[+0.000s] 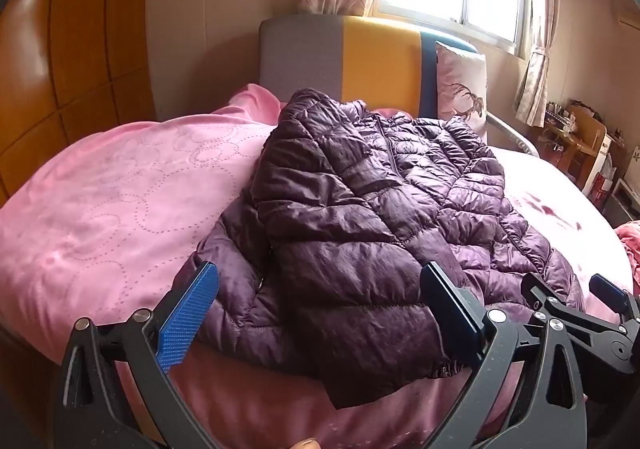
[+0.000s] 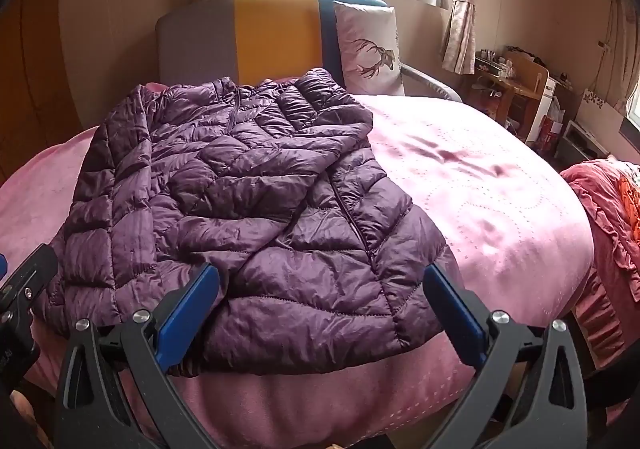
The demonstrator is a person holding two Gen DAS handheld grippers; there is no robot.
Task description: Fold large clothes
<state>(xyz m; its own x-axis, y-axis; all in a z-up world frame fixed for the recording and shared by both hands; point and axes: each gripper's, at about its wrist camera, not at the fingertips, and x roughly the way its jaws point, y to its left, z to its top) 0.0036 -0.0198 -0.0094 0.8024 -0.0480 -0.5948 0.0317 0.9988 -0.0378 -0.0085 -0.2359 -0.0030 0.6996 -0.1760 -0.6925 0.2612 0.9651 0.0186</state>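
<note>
Dark purple quilted puffer jacket (image 2: 240,189), sleeves folded across its front, lying on a pink embossed bedspread (image 2: 480,189), long axis running from hem at the near bed edge to collar toward the grey-and-yellow headboard (image 2: 240,41); left gripper (image 1: 320,313) and right gripper (image 2: 320,309) both spread wide, empty, hovering over the hem.
</note>
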